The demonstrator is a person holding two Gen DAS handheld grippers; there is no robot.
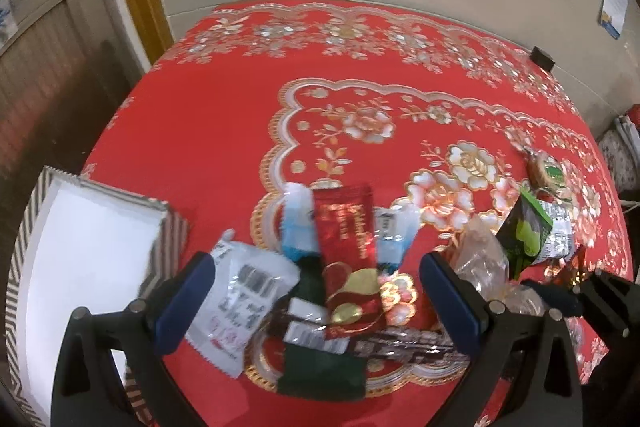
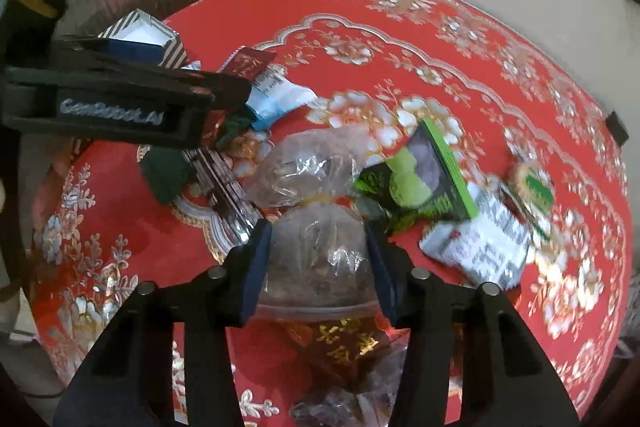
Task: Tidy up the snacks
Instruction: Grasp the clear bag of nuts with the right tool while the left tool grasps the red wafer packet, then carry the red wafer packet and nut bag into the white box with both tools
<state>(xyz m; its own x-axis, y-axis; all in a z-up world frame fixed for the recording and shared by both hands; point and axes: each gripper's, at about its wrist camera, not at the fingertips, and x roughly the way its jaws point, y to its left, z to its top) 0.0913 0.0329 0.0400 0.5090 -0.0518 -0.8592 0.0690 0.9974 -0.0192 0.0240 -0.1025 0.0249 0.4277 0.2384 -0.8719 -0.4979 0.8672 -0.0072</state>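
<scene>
My left gripper hangs open and wide over a heap of snack packets. Under it lie a red foil packet, a white packet with a barcode, a dark green packet and a brown striped packet; nothing is gripped. My right gripper is shut on a clear plastic bag of brownish snacks, with both blue pads pressing its sides. A green packet and a white printed packet lie just beyond it.
A striped box with a white inside stands at the left table edge. Two blue-and-white packets and a round cookie pack lie farther out. The red flowered tablecloth runs back to the wall. A small black block sits far right.
</scene>
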